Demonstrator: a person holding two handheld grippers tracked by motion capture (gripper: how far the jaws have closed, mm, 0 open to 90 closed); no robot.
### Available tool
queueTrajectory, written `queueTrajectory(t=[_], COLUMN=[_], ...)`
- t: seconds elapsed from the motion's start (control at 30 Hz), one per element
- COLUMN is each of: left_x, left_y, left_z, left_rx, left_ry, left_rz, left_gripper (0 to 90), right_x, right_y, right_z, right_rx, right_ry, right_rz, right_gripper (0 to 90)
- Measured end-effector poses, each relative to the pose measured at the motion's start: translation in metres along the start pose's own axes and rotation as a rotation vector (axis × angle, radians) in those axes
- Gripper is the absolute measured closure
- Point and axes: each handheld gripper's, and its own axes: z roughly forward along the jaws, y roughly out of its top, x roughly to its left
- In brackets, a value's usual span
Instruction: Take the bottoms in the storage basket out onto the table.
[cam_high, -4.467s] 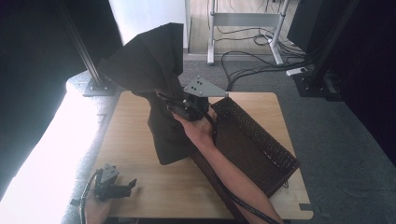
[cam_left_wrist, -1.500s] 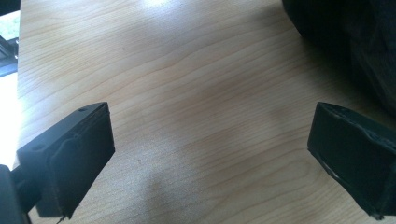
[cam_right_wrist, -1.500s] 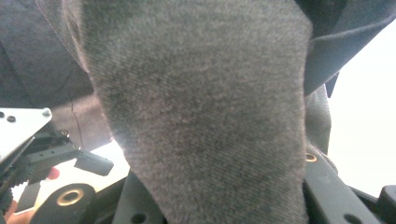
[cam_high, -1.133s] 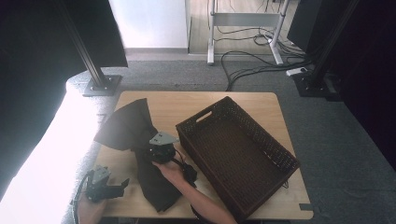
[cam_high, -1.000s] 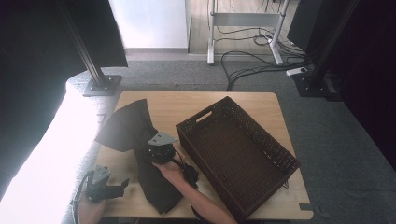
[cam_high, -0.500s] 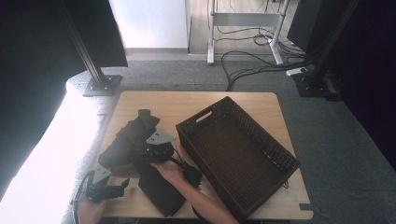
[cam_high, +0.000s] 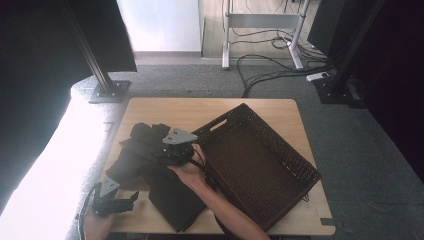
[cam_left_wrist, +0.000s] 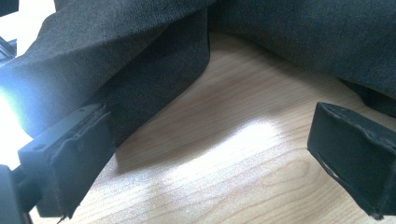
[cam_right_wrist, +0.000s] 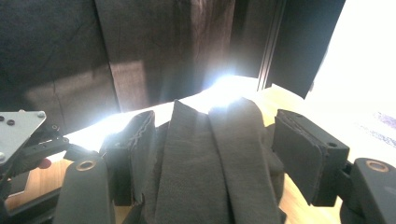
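Since a second ago the dark cloth (cam_high: 150, 165) has bunched into folds on the table (cam_high: 210, 107) beside the basket (cam_high: 260, 165), the right gripper (cam_right_wrist: 210, 154) just opening around it, left gripper (cam_left_wrist: 210, 154) open; next, regrip and fold

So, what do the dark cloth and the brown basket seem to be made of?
Dark charcoal cloth: apparently soft matte woven or knitted fabric; fine weave and limp folds show. Brown rectangular basket: looks like woven wicker or rattan, perhaps plastic imitation; its walls show a plaited texture.
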Motion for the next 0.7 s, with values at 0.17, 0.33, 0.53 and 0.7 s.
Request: queueTrajectory(t=[0.17, 0.33, 0.53, 0.7], left_x=[0.0, 0.0, -0.001, -0.001], left_y=[0.0, 0.0, 0.0, 0.0], left_z=[0.0, 0.0, 0.0, 0.001], left_rx=[0.0, -0.002, 0.003, 0.004], left_ry=[0.003, 0.002, 0.0, -0.003], left_rz=[0.003, 0.004, 0.006, 0.006], left_gripper=[0.9, 0.9, 0.9, 0.9], right_x=[-0.004, -0.009, -0.015, -0.022], right_y=[0.008, 0.015, 0.017, 0.018], right_z=[-0.014, -0.027, -0.042, -0.054], right_rx=[0.003, 0.007, 0.027, 0.055], right_ry=[0.004, 0.019, 0.028, 0.029], right_rz=[-0.003, -0.01, -0.006, 0.023], right_gripper=[31.3, 33.2, 32.9, 29.7])
